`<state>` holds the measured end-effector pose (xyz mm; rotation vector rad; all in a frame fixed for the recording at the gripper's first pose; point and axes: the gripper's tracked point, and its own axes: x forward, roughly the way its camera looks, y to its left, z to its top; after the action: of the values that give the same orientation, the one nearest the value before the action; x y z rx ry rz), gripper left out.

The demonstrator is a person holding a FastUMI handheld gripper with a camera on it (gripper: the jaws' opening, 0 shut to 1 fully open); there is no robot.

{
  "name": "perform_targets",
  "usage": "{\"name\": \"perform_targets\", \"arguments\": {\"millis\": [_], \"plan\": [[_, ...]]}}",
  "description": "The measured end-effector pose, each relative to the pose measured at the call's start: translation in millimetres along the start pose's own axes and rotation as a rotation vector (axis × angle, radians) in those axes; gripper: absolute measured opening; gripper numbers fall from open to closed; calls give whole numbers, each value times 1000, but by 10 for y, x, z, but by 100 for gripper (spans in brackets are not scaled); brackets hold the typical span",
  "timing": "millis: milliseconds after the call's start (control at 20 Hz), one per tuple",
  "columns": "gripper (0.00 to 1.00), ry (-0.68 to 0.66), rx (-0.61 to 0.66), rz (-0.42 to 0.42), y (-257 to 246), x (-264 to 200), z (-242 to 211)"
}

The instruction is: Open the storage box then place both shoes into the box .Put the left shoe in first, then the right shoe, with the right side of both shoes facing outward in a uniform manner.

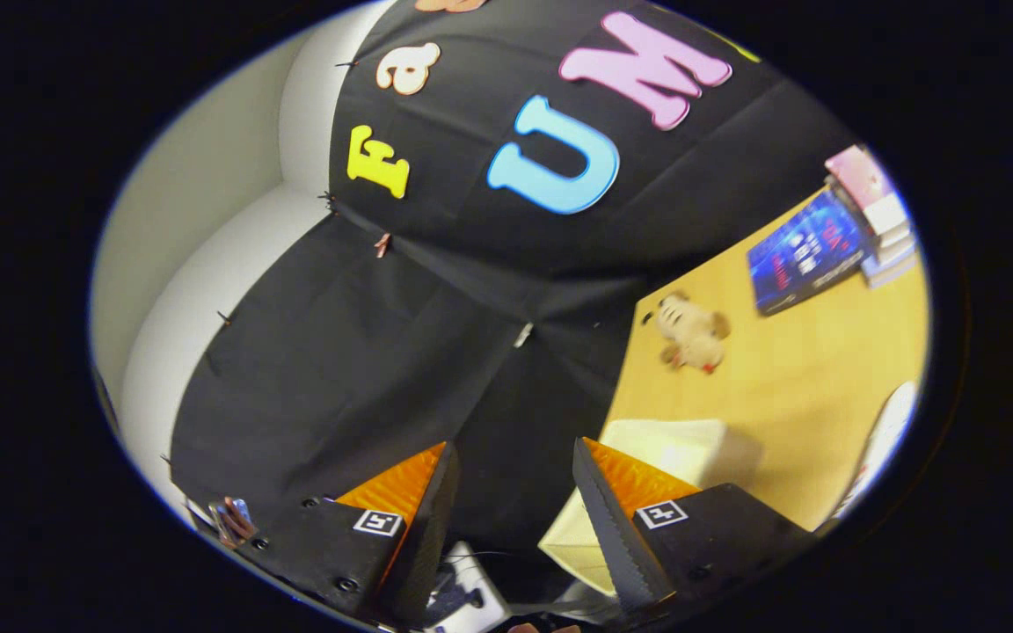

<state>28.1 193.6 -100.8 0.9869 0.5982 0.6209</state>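
The pale cream, boxy storage box [691,457] sits on the light wooden tabletop [788,387], partly behind the gripper's [513,457] right finger. The fingers stand apart with nothing between them, aimed at the booth's black cloth wall. Beyond the box lies a small beige plush dog [691,332], and farther off a blue book [805,251] beside stacked books [876,215]

My gripper [515,492] hangs with fingers parted, nothing between; the storage box [682,453] sits behind my right finger, plush toy [691,332] beyond, books [810,255] farther.
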Motion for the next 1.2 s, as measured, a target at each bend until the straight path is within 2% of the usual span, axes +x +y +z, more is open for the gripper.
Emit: {"name": "perform_targets", "arguments": {"millis": [100,150,250,450,650,800,1100,1200], "plan": [[81,-11,-84,-130,-357,-334,77],[86,-6,-119,-193,-536,-507,87],[89,9,-154,-309,-855,-794,61],[97,52,-142,-486,-1381,-1204,-82],[97,119,-101,-680,-2078,-1513,-278],[97,182,-46,-742,-2400,-1570,-427],[97,329,-13,-830,-2949,-1423,-803],[93,372,-6,-875,-3176,-1372,-920]]}}
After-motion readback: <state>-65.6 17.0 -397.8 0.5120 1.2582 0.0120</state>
